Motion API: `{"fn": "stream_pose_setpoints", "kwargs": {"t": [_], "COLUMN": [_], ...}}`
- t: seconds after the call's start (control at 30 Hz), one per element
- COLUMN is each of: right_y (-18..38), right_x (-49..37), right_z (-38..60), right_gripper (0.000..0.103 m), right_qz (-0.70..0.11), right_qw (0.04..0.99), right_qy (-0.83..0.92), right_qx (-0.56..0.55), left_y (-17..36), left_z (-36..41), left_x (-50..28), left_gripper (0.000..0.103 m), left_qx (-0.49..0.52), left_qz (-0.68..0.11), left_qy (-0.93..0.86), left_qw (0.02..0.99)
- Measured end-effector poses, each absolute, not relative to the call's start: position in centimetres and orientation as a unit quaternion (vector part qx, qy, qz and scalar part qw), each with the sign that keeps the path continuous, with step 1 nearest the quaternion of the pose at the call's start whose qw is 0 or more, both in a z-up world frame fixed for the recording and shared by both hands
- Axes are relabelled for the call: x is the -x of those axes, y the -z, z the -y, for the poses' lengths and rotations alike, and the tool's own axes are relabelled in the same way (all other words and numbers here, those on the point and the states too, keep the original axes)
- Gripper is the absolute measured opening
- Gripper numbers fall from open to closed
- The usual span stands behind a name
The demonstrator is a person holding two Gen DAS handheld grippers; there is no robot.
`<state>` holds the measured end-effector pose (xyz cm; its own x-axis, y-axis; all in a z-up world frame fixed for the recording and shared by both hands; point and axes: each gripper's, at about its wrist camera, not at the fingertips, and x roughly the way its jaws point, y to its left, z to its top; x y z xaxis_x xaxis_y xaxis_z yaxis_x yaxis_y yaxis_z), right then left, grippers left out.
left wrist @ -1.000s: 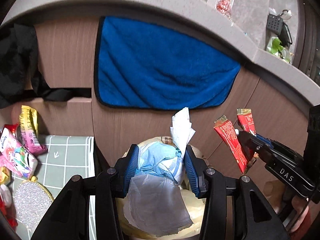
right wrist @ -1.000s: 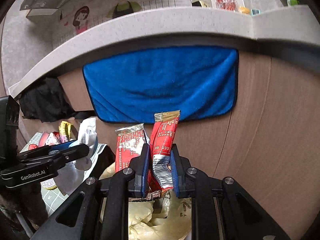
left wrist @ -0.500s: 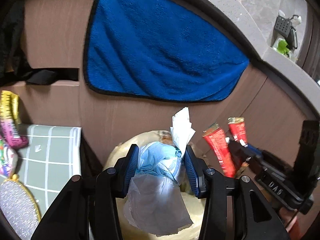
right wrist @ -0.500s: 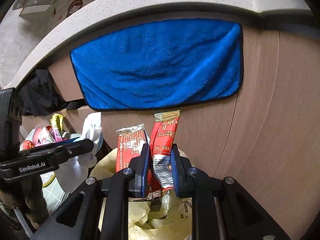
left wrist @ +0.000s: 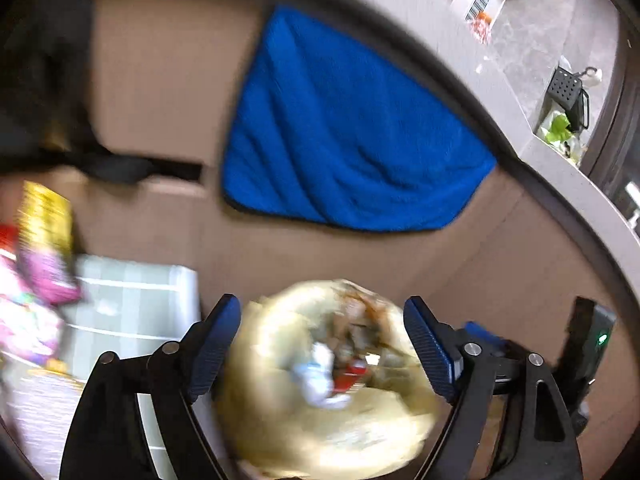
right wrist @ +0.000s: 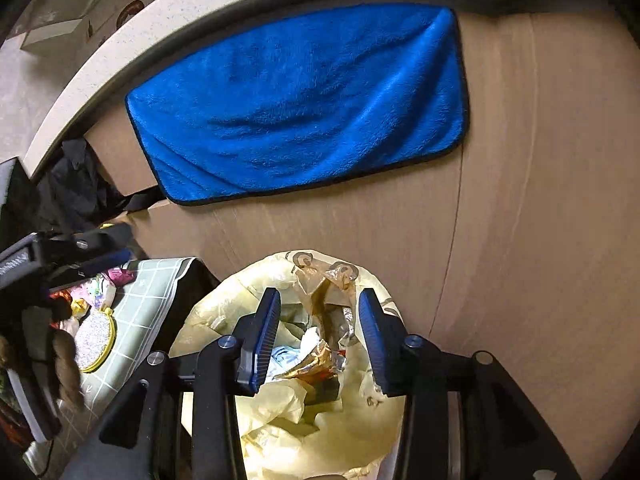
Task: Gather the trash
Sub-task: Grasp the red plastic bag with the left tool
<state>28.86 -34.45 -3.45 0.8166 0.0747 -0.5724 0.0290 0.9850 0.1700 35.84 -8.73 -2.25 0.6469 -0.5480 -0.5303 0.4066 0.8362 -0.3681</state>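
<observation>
**Both hand-held grippers empty over the trash bag**

Left hand-held gripper [left wrist: 320, 344]: jaws spread wide, having just been opening; nothing lies between the pads. The view is blurred. Directly below and ahead sits the yellow bag [left wrist: 280, 420], with a white-and-blue tissue wad [left wrist: 316, 376] and a red wrapper [left wrist: 352, 372] lying inside it.

Right hand-held gripper [right wrist: 318, 338]: jaws apart, also just been opening, and clear of any item. Between and beneath them, crumpled foil wrappers [right wrist: 316, 364] rest in the bag mouth [right wrist: 248, 292], not touching the pads as far as can be told.

Handling, as judged: tissue and wrappers are light, soft and crushable; foil is slick, so a pinch across a crumpled fold should hold better than one on a flat face. The bag is thin, limp film; it would best be taken at a gathered rim, not the wall.

Pose: both grippers point downward at a slant toward the bag, side by side, the left one's body visible at the left edge of the right view [right wrist: 60, 256].

Outward: more wrappers [left wrist: 36, 264] remain on the green gridded mat [right wrist: 152, 300] left of the bag. Behind hangs a blue towel [right wrist: 300, 108] on the wooden cabinet front [right wrist: 520, 200], under the counter [right wrist: 132, 32] edge.
</observation>
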Motion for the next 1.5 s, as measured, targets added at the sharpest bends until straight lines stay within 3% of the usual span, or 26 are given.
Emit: {"fn": "stream_pose_setpoints", "kwargs": {"t": [0.23,0.4,0.73,1.03,1.13,1.4,1.5], "right_y": [0.9,-0.7,-0.5,0.8,1.4,2.8,3.3], "right_x": [-26.5,-25.9,-27.5,-27.5,-27.3,-26.7,-27.1], "right_z": [31.2,26.5,15.3,10.5,10.2,10.1,9.9], "right_gripper": [0.039,0.040,0.040,0.040,0.040,0.040,0.040], "right_qz": [-0.249,-0.225,-0.251,-0.275,-0.287,-0.306,-0.322], "right_qw": [0.967,0.973,0.958,0.941,0.936,0.928,0.919], "right_qy": [-0.003,-0.029,-0.139,-0.194,-0.204,-0.211,-0.228], "right_qx": [-0.060,-0.047,-0.016,0.009,0.005,0.016,-0.002], "left_y": [0.8,-0.1,1.6,5.0,7.2,11.1,11.2], "left_z": [-0.1,-8.9,-22.3,-21.3,-20.2,-21.2,-21.2], "left_x": [-31.6,-28.0,-24.3,-24.1,-25.8,-27.6,-27.6], "left_gripper": [0.087,0.087,0.086,0.084,0.078,0.075,0.061], "left_qx": [0.054,0.072,0.163,0.140,0.125,0.213,0.236], "left_qz": [-0.297,-0.273,-0.279,-0.317,-0.343,-0.405,-0.414], "left_qy": [0.167,0.089,-0.018,0.017,0.026,0.062,0.087], "left_qw": [0.939,0.955,0.946,0.938,0.931,0.887,0.875]}}
